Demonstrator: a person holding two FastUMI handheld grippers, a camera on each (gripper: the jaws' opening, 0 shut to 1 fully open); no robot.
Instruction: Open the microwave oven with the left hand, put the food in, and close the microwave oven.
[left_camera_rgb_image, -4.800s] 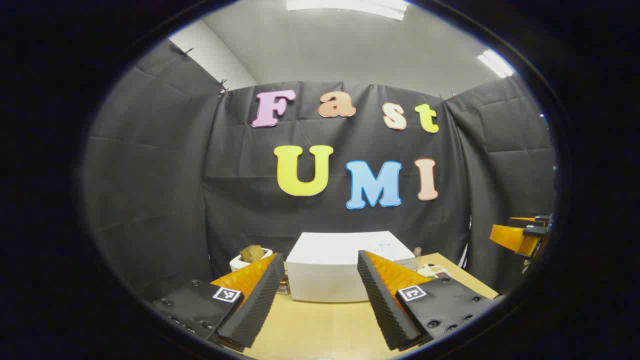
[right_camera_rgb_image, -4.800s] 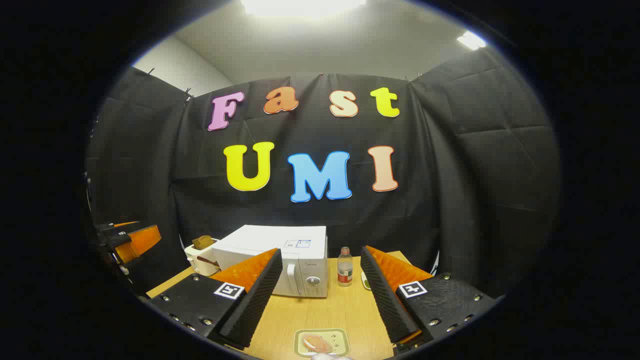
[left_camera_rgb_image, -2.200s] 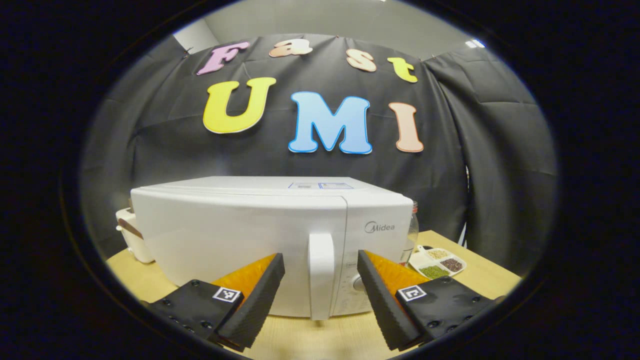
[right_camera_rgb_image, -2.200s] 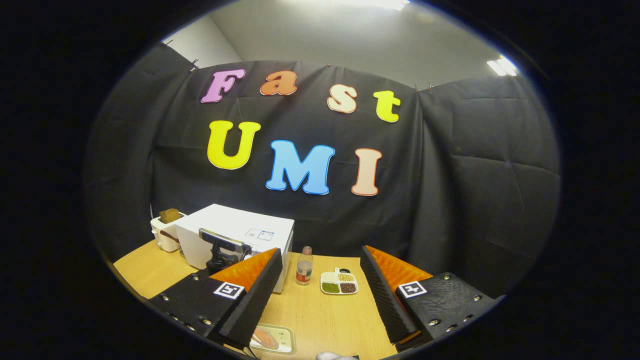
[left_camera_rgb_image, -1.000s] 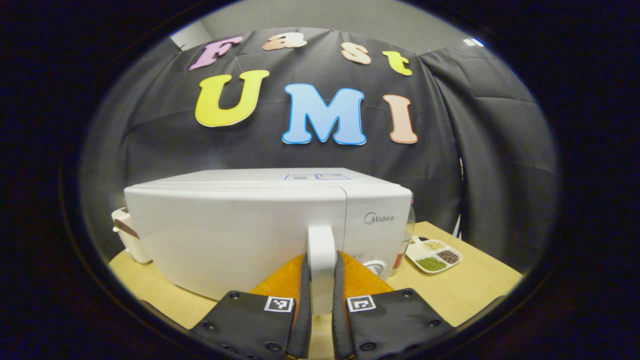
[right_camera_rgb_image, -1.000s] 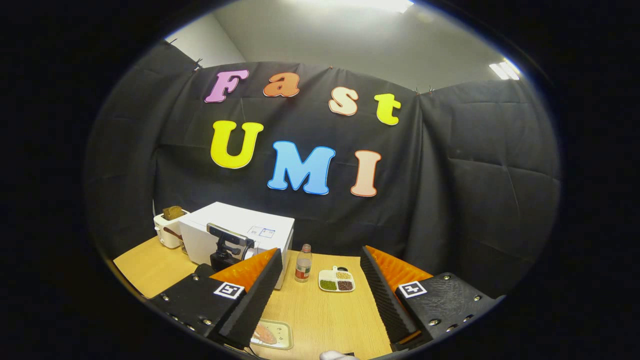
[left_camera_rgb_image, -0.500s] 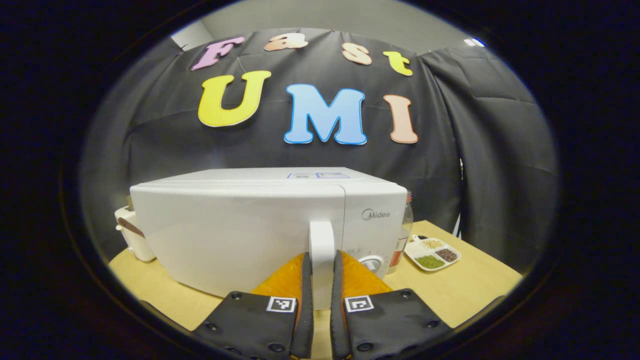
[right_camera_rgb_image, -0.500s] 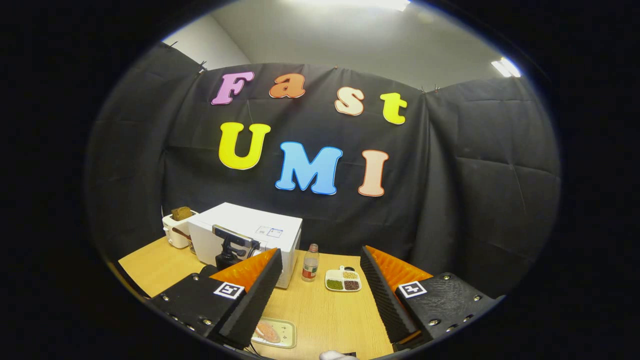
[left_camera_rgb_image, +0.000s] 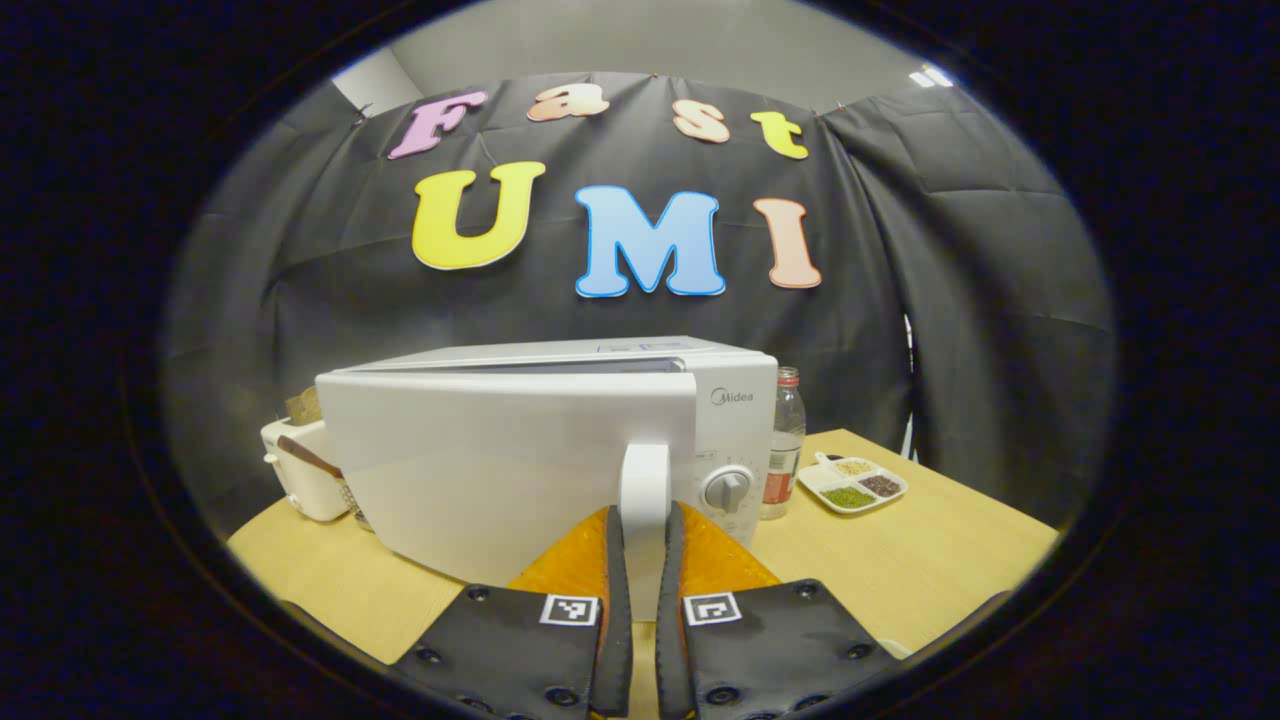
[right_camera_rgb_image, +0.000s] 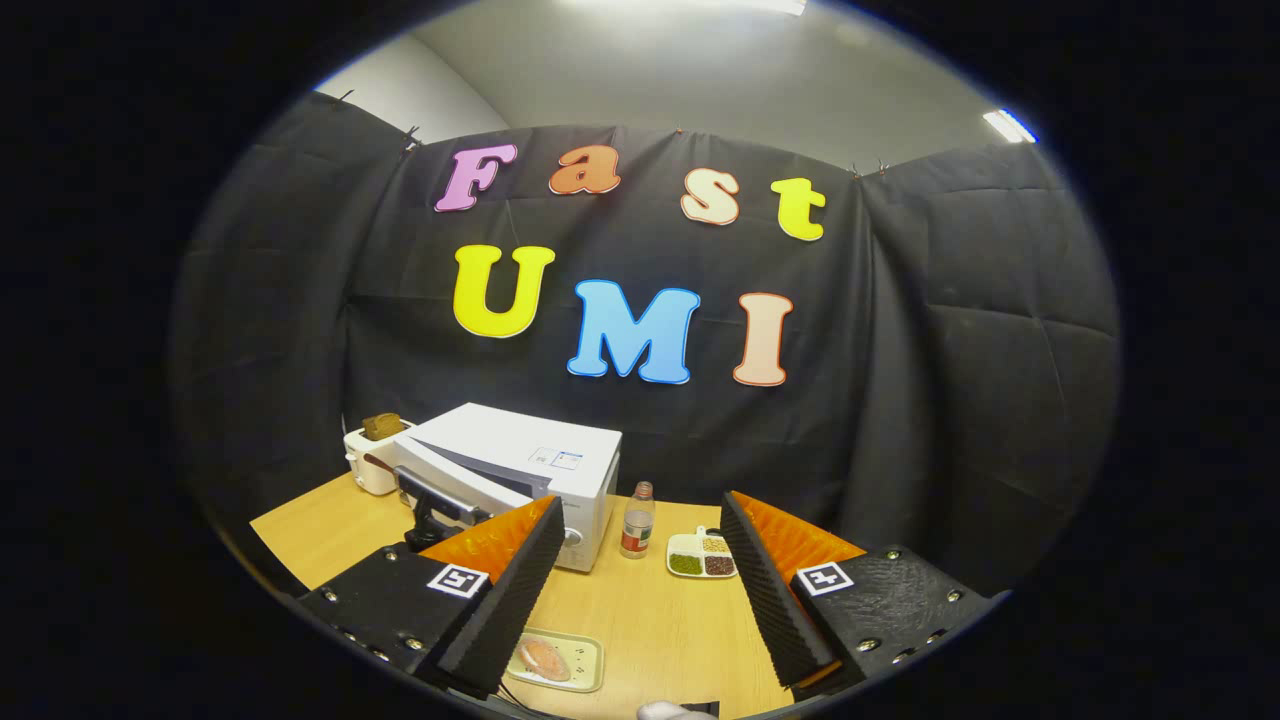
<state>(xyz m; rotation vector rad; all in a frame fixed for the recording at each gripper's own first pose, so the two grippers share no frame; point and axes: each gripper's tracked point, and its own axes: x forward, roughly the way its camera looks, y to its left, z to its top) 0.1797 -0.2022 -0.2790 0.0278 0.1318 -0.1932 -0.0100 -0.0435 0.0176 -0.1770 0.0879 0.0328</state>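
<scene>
In the left gripper view my left gripper (left_camera_rgb_image: 640, 530) is shut on the white vertical door handle (left_camera_rgb_image: 643, 478) of the white microwave (left_camera_rgb_image: 735, 400). Its door (left_camera_rgb_image: 500, 460) stands swung out a little from the body, with a dark gap along the top. In the right gripper view the microwave (right_camera_rgb_image: 560, 455) sits at the left of the table with its door partly out. My right gripper (right_camera_rgb_image: 640, 585) hangs open above the table with nothing in it. The food, a pinkish piece on a small pale tray (right_camera_rgb_image: 555, 660), lies on the table just right of the right gripper's left finger.
A white toaster (left_camera_rgb_image: 300, 480) with bread stands left of the microwave. A bottle (left_camera_rgb_image: 785, 440) and a divided dish of grains (left_camera_rgb_image: 852, 482) sit to its right on the wooden table (left_camera_rgb_image: 900, 560). Black cloth walls close the booth behind.
The left gripper came up to the microwave, shut on the door handle and has pulled the door partly out. The right gripper stayed open and drifted slightly.
</scene>
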